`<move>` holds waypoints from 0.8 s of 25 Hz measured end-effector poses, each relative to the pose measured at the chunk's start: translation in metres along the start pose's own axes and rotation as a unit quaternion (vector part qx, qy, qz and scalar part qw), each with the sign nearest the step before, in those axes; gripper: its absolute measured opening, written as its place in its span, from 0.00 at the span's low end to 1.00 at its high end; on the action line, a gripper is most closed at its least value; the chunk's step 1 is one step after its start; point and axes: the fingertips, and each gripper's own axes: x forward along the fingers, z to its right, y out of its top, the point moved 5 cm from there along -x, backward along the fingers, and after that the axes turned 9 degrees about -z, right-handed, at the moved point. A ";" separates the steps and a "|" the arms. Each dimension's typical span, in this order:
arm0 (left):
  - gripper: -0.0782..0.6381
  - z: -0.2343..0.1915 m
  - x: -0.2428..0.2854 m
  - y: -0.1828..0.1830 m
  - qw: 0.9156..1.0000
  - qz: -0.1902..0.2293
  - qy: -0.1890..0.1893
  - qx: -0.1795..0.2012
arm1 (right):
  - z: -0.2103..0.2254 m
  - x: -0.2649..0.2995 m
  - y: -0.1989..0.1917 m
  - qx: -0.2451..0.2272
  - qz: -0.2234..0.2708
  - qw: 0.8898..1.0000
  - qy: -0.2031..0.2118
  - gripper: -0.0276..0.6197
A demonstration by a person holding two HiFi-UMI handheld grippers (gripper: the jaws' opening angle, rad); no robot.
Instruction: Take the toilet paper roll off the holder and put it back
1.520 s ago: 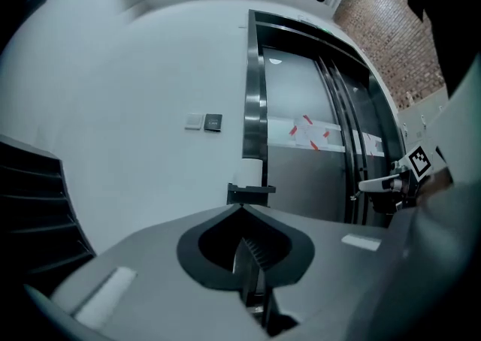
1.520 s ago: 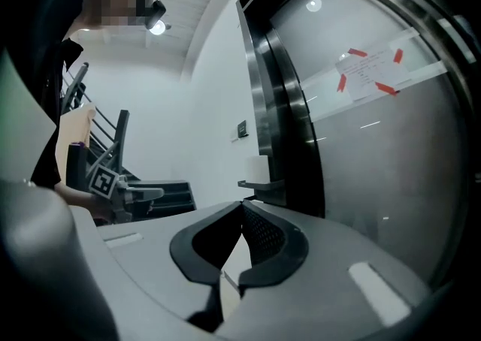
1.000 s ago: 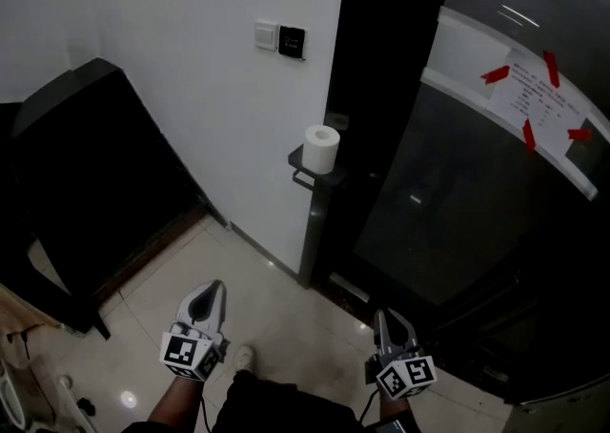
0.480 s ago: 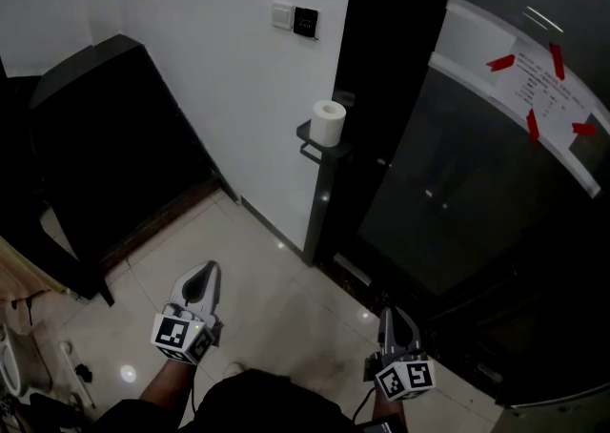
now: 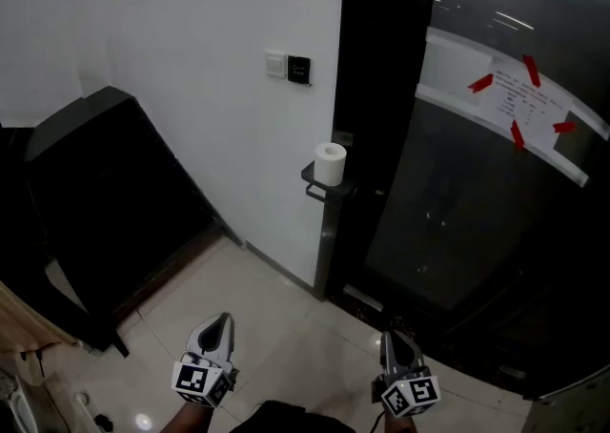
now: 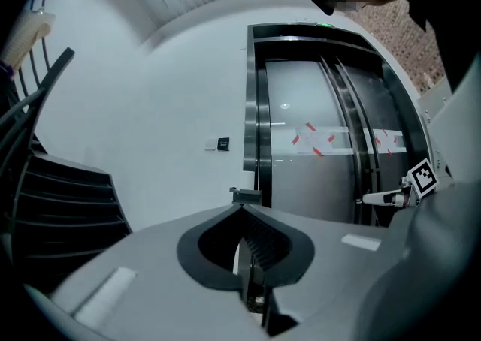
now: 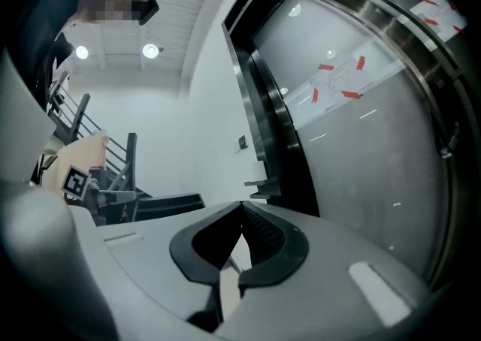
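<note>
standing upright at the centre of the head view, the toilet paper roll [image 5: 330,163] is seen on its holder [image 5: 322,193], well apart from both grippers at the lower edge; the right gripper [image 5: 389,338] is judged nearer than the left gripper [image 5: 225,319]. in the left gripper view, the jaws are shown closed on nothing. in the right gripper view, the same is shown.

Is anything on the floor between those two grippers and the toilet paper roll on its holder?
Nothing: the head view shows only bare floor tiles between the left gripper, the right gripper and the holder carrying the toilet paper roll.
</note>
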 end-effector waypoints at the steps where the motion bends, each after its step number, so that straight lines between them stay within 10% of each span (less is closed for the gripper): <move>1: 0.11 -0.005 -0.002 -0.002 1.000 0.000 -0.001 0.001 | -0.004 0.002 0.000 -0.003 0.002 1.000 0.001 0.06; 20: 0.11 -0.028 -0.022 0.011 0.999 0.031 -0.030 -0.012 | -0.057 0.002 -0.002 -0.034 -0.003 0.999 0.009 0.06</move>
